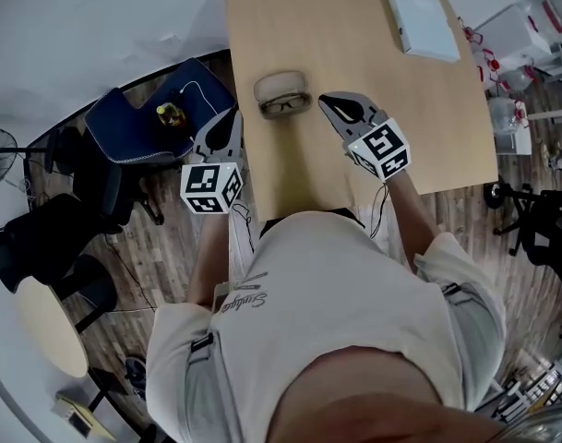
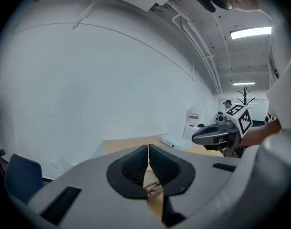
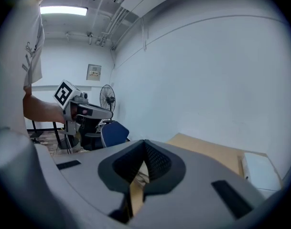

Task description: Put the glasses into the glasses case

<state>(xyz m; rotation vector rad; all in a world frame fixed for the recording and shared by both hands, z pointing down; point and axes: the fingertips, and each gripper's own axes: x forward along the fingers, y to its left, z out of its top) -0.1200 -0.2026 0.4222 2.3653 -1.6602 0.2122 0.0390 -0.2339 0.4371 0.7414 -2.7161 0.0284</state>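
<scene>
While both your grippers sit shut and empty: glasses (image 1: 285, 106) on table (image 1: 354, 53), just beside case (image 1: 281, 84), long axis crosswise; right gripper (image 1: 327, 103) nearer than left gripper (image 1: 234, 116).

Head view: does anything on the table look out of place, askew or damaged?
Nothing stands out. The glasses lie just in front of the glasses case on the table, a white box sits at the far corner, and left gripper and right gripper are shut and empty.
</scene>
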